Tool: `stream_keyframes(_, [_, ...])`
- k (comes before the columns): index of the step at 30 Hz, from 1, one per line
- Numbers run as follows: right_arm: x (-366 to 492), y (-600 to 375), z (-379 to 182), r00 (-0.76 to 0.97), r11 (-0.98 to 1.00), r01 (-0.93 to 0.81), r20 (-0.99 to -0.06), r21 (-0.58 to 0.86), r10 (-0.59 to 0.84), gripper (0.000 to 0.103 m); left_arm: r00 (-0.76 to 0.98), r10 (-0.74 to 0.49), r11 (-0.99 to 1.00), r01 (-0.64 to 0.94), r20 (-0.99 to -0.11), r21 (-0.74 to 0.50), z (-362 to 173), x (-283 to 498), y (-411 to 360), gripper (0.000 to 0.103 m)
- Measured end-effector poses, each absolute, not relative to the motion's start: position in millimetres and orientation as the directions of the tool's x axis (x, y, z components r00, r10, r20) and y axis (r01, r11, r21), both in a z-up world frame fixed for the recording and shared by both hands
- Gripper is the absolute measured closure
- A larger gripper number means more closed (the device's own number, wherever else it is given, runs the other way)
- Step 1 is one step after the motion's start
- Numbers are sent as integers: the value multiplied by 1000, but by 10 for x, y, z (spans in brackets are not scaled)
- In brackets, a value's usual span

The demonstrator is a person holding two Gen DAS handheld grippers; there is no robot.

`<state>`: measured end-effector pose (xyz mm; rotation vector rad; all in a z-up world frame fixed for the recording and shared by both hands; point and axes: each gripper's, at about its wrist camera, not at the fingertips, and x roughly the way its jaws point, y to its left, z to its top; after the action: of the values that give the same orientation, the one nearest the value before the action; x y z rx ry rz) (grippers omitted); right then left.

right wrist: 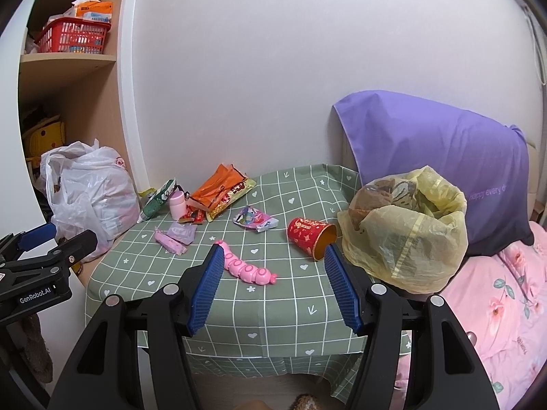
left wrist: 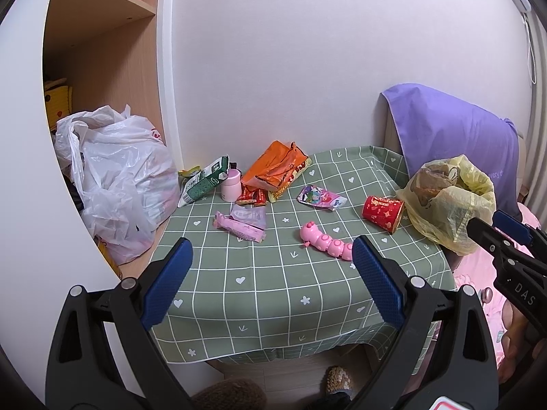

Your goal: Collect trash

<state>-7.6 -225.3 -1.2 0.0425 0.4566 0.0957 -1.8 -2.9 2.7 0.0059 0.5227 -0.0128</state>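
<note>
Both grippers, left (left wrist: 271, 263) and right (right wrist: 270, 268), jaws wide, empty, before the bench (right wrist: 273, 314); red cup (right wrist: 309, 237) touching yellow bag (right wrist: 407, 235).

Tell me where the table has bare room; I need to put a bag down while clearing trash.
The near part of the green tablecloth, in front of the pink toy, is bare. The far left corner is crowded with wrappers around the orange packet; the right edge holds the yellow bag and red cup.

A small table (right wrist: 239, 321) is covered by a green checked cloth. A milk carton (right wrist: 158, 199), pink jar (right wrist: 177, 205) and orange packets (right wrist: 218, 189) are seen far left; a pink caterpillar toy (right wrist: 244, 268) near; a tipped red cup (right wrist: 309, 237) and yellow bag (right wrist: 407, 229) right.
</note>
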Motion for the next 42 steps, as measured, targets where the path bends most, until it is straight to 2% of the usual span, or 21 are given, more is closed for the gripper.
stream_keyframes(25, [-1, -2337, 29, 887, 996, -78, -451, 50, 92, 45, 868, -6, 1000, -3, -497, -19, 42, 54, -16, 13])
stream_keyframes(37, [796, -2470, 94, 864, 984, -175, -473, 38, 172, 45, 867, 7, 999, -31, -499, -40, 17, 700, 28, 13])
stream_keyframes(42, [1349, -2528, 4, 824, 961, -266, -498, 79, 270, 45, 836, 5, 994, -65, -548, -91, -112, 1176, 168, 12])
